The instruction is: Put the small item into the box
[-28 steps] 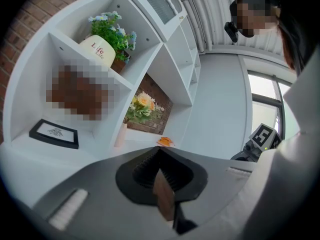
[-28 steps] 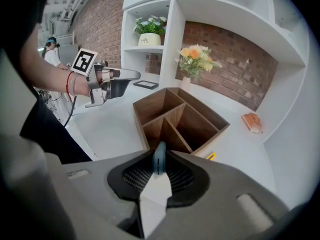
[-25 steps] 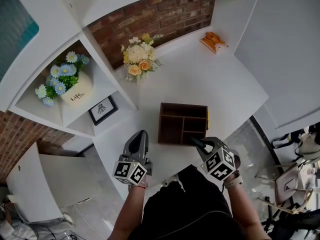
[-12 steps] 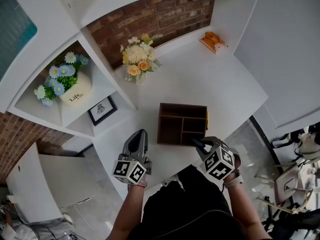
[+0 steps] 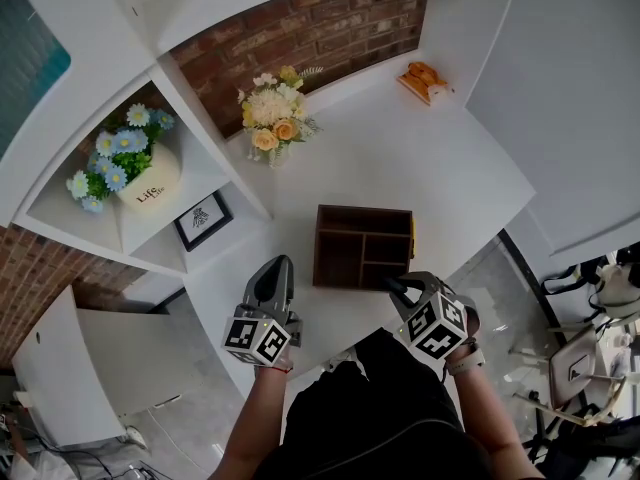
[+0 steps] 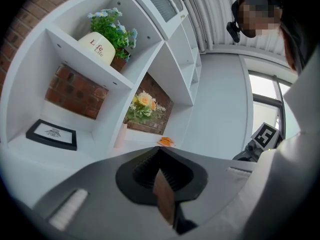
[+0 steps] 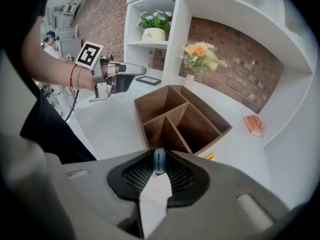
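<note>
Just short of the wooden box (image 7: 165,118) on the white bench (image 7: 110,121), right tongs (image 7: 159,155) are clamped on the small blue item (image 7: 159,163); left tongs (image 6: 159,151) hover alongside, pressed together, nothing between.

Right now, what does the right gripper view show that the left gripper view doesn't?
Only the right gripper view: the wooden box with its open compartments, a small blue item pinched in the right gripper, a yellow thing beside the box, and the left gripper, jaws together.
Only the left gripper view: the left gripper's own shut jaws close up, and the right gripper's marker cube.
Both: the pot of blue flowers, the yellow-orange bouquet, the framed picture, the orange item at the back.
</note>
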